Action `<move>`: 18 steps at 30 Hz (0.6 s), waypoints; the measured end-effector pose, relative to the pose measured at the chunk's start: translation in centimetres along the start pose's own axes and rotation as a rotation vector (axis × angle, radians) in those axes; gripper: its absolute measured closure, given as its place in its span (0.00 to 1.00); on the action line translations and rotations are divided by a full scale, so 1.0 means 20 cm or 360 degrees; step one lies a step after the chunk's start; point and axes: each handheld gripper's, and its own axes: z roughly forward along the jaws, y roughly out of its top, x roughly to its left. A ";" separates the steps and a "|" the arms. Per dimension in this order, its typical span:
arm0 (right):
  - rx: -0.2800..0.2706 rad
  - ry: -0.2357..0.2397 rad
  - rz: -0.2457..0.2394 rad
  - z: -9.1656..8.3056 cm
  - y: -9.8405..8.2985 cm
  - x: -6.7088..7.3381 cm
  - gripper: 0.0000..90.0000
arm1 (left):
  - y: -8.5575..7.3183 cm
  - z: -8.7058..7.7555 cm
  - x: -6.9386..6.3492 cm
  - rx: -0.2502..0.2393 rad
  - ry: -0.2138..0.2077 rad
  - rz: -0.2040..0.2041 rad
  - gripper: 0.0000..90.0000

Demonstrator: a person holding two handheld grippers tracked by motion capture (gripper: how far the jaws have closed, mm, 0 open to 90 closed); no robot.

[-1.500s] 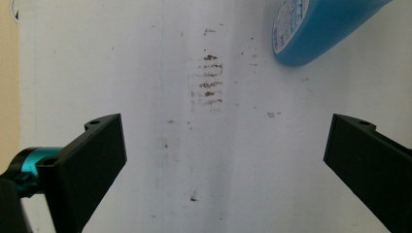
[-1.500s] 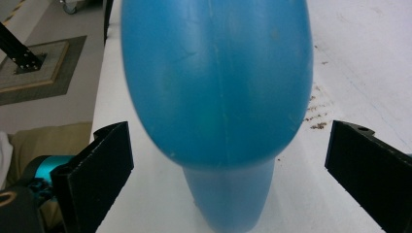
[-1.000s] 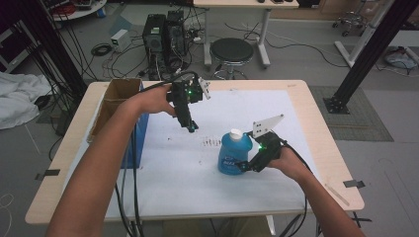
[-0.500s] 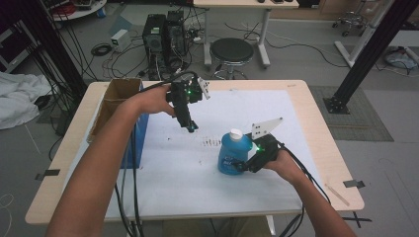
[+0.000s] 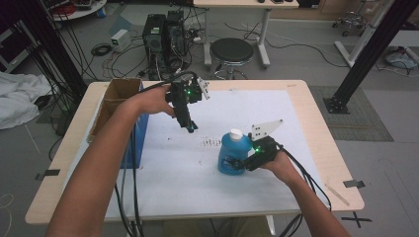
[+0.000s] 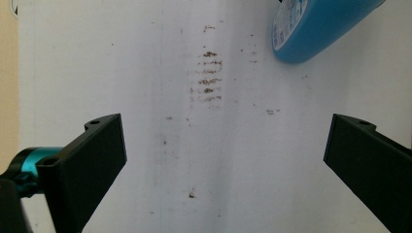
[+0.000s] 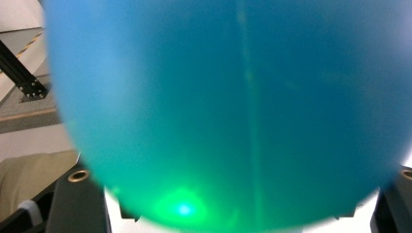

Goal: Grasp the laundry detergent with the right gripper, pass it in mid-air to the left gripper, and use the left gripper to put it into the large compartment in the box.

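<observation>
Blue translucent plastic bottle (image 5: 233,155), squat rounded body, white screw cap, pale printed label near base; stands upright on white table cover (image 5: 276,113), right of centre. Count: one bottle, one brown cardboard box (image 5: 112,98) at table's left edge, two grippers. Right gripper (image 5: 236,162): jaws have just been closing, now either side of bottle body; contact with pads cannot be told. Left gripper (image 5: 189,127): jaws wide apart, nothing between, hanging above stained sheet beside bottle.

High view: above near edge, facing forward and down over whole table (image 5: 306,106). Left gripper view: looks down on white mat, bottle (image 6: 311,29) at edge. Right gripper view: pressed against same bottle (image 7: 233,107).
</observation>
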 end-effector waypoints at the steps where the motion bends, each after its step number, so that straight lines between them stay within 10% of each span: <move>1: 0.0000 -0.0003 -0.0001 0.00 0.00 0.00 0.29 | 0.00 0.00 0.00 0.0001 0.0000 -0.0003 0.02; 18: -0.0032 -0.0012 -0.0010 0.01 -0.01 0.00 0.37 | 0.00 0.00 0.00 -0.0007 0.0008 -0.0006 0.02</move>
